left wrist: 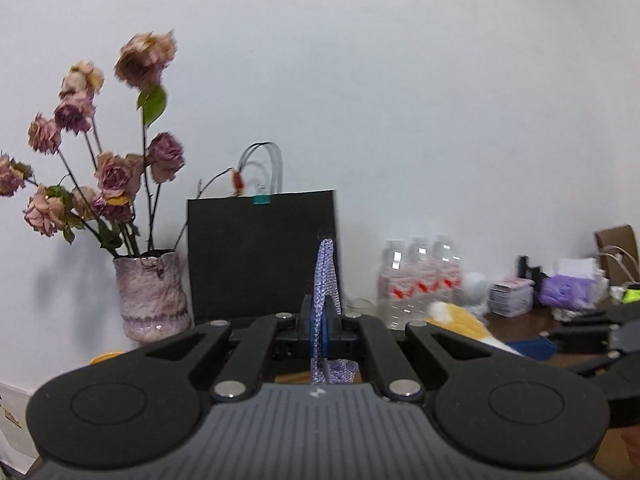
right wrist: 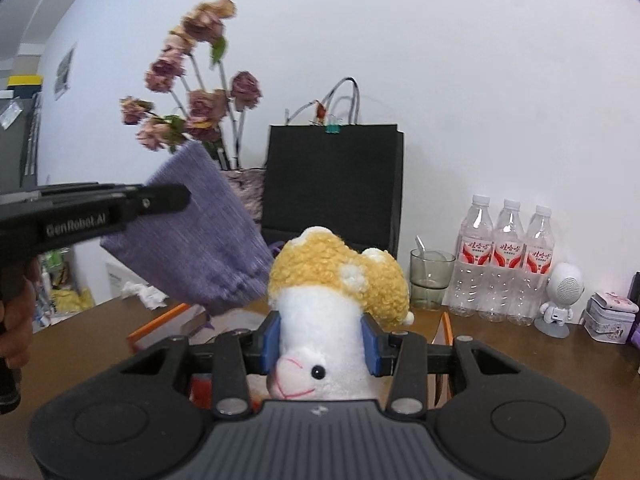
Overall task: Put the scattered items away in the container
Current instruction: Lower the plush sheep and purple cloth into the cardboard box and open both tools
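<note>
My left gripper (left wrist: 319,332) is shut on a purple knitted pouch (left wrist: 325,280), held up edge-on above the table. In the right wrist view the left gripper (right wrist: 176,200) comes in from the left with the pouch (right wrist: 200,240) hanging wide from it. My right gripper (right wrist: 320,344) is shut on a white and yellow plush toy (right wrist: 336,280), its face towards the camera. The toy also shows in the left wrist view (left wrist: 460,320). An orange-rimmed box (right wrist: 160,322) lies on the brown table under both grippers, mostly hidden.
A black paper bag (right wrist: 336,184) stands at the wall behind. A vase of dried roses (left wrist: 152,292) is to its left. Three water bottles (right wrist: 508,260), a glass (right wrist: 430,280), a small white robot figure (right wrist: 560,300) and tins (right wrist: 610,316) stand at the right.
</note>
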